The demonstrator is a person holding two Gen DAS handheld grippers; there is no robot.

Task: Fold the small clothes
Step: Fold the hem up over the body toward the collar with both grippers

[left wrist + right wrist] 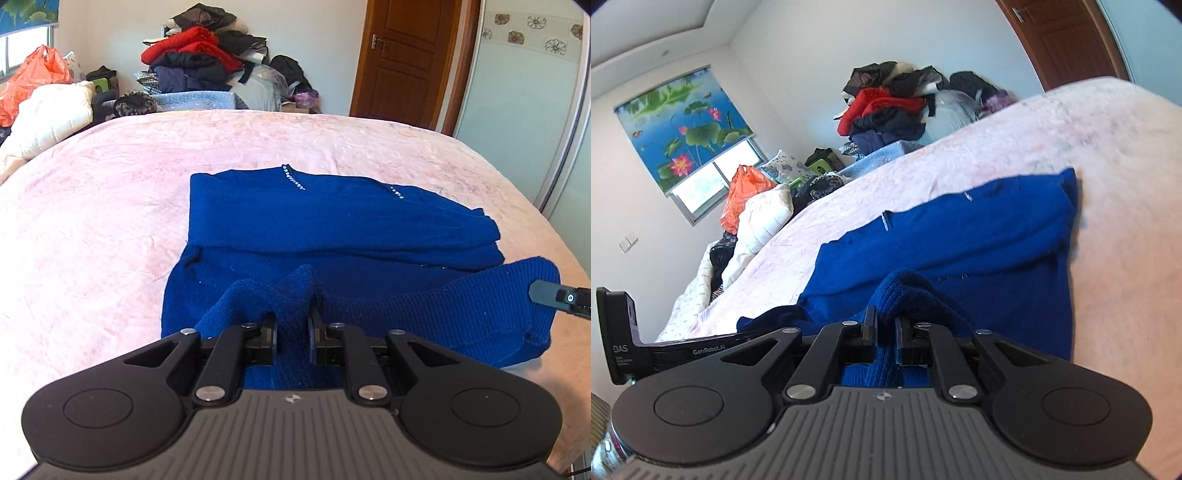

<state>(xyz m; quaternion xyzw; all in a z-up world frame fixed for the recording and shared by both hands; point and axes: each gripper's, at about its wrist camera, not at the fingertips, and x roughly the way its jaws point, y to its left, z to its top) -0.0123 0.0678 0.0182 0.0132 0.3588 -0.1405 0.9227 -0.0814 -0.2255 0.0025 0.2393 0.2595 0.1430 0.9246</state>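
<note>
A blue knit sweater (332, 225) with small rhinestones lies on the pink bedspread (110, 206), its sleeves folded across the body. My left gripper (293, 321) is shut on the sweater's ribbed bottom hem at the near left and lifts it off the bed. My right gripper (885, 326) is shut on the hem at the near right of the sweater (960, 236); its tip (554, 295) shows at the right edge of the left wrist view. The raised hem hangs between both grippers.
A pile of red and dark clothes (199, 62) stands beyond the bed's far edge. A white duvet (48, 118) and an orange bag (33, 77) lie at the far left. A brown door (402, 59) and a wardrobe (524, 92) stand on the right.
</note>
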